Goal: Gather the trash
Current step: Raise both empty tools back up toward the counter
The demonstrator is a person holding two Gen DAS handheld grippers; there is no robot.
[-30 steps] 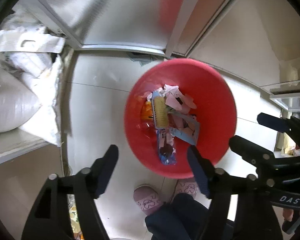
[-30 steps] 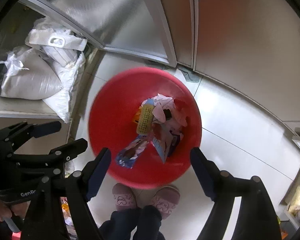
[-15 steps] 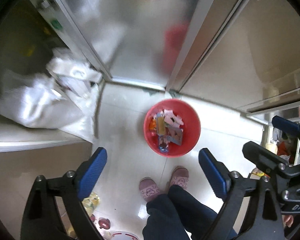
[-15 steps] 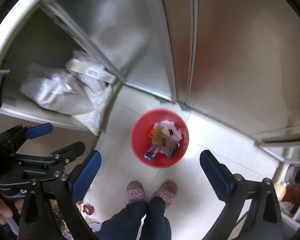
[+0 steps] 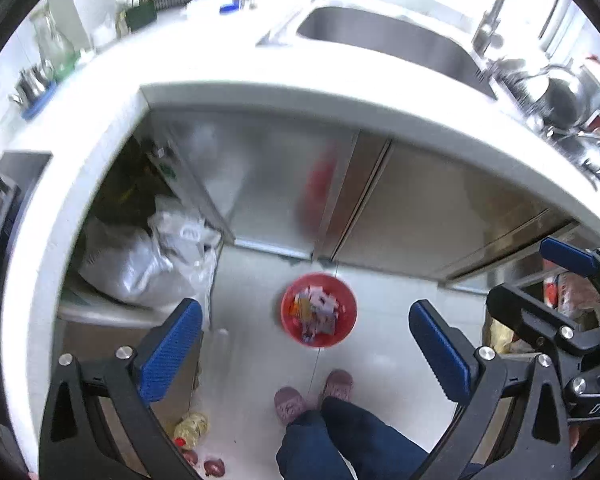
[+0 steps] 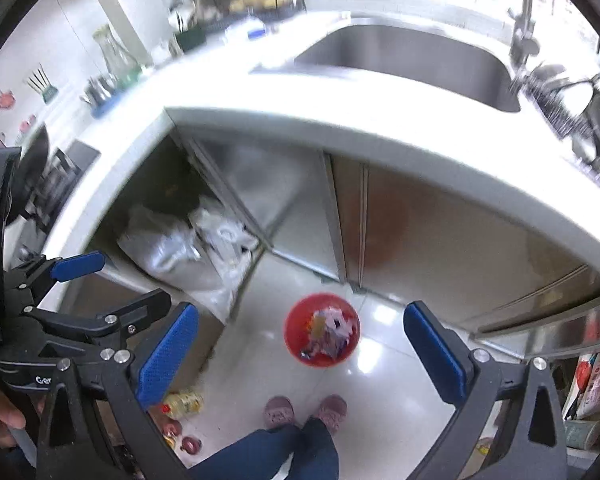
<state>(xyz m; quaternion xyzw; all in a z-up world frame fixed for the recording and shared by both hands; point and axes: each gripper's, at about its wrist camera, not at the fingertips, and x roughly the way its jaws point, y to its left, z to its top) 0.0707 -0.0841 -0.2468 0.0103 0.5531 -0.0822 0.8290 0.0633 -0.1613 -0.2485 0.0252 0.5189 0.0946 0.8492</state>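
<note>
A red trash bin stands on the white tiled floor far below, in front of the cabinet doors. It holds several wrappers and paper scraps. It also shows in the right wrist view. My left gripper is open and empty, high above the bin. My right gripper is open and empty too, at about the same height. The right gripper shows at the right edge of the left wrist view, and the left gripper at the left edge of the right wrist view.
A white countertop with a steel sink curves ahead at about gripper height. White sacks lie in an open cabinet on the left. My feet in pink slippers stand by the bin. A yellow bottle lies on the floor.
Both grippers have risen far above the bin, which now looks small. The countertop and sink have come into view. Both grippers stay open and empty.
</note>
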